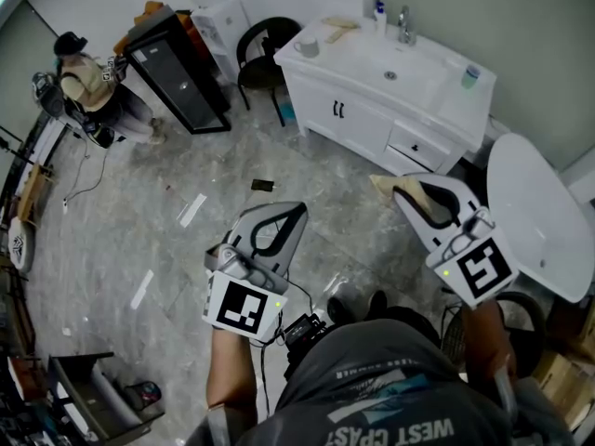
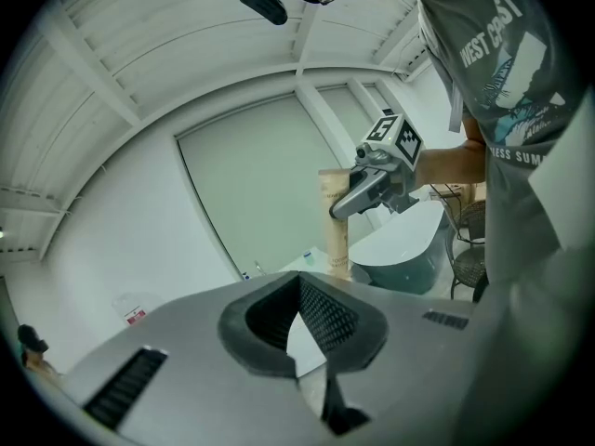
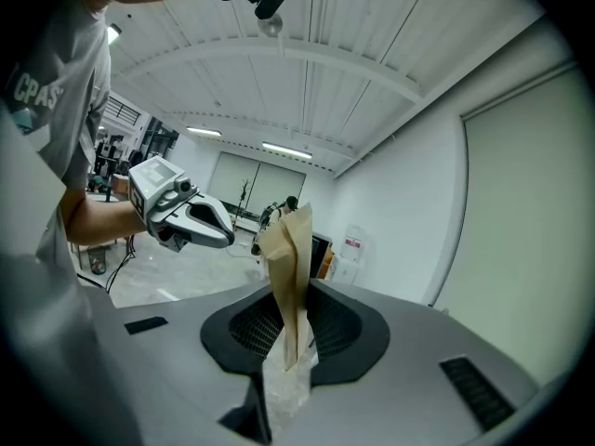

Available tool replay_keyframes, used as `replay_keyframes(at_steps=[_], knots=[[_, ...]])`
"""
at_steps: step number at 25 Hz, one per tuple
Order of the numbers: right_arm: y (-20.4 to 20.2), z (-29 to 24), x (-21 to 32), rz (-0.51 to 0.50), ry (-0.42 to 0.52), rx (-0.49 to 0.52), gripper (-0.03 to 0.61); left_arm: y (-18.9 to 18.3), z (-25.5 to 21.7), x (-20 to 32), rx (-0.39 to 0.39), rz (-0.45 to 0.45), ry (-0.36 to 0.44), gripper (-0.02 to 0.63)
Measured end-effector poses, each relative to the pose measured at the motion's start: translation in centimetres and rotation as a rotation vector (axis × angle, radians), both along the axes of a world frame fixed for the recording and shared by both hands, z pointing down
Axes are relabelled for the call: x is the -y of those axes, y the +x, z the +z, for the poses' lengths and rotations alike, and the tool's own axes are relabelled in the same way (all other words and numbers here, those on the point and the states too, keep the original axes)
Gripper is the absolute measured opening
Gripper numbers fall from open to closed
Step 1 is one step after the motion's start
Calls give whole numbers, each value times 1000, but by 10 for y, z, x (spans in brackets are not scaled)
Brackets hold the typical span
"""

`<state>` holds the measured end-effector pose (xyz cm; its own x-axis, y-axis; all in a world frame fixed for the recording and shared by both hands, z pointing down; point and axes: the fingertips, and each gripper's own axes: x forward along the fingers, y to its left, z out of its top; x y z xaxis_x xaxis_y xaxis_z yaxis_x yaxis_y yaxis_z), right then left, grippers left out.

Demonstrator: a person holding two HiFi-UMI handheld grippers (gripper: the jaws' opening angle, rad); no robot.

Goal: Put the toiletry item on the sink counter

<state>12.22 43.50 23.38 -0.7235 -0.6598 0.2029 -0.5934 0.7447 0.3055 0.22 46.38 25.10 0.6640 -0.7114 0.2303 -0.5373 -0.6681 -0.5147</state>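
The toiletry item is a flat tan tube. My right gripper is shut on it, held above the floor in front of the white sink counter. In the right gripper view the tube stands pinched between the dark pads, its crimped end pointing away. My left gripper hangs lower left of it, shut with nothing in it. The left gripper view shows its jaws together, with the right gripper and the tube beyond them.
On the counter are a faucet, a small bottle, a green cup and a white round object. A white tub stands at right. A black chair, a dark cabinet and a person are further left.
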Motion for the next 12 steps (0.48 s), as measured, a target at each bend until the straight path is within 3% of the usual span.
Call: replay_keyframes(at_steps=[12], knots=[[-6,0,35,28,12,-13,83,-3,3,31,11,32,-16,2]])
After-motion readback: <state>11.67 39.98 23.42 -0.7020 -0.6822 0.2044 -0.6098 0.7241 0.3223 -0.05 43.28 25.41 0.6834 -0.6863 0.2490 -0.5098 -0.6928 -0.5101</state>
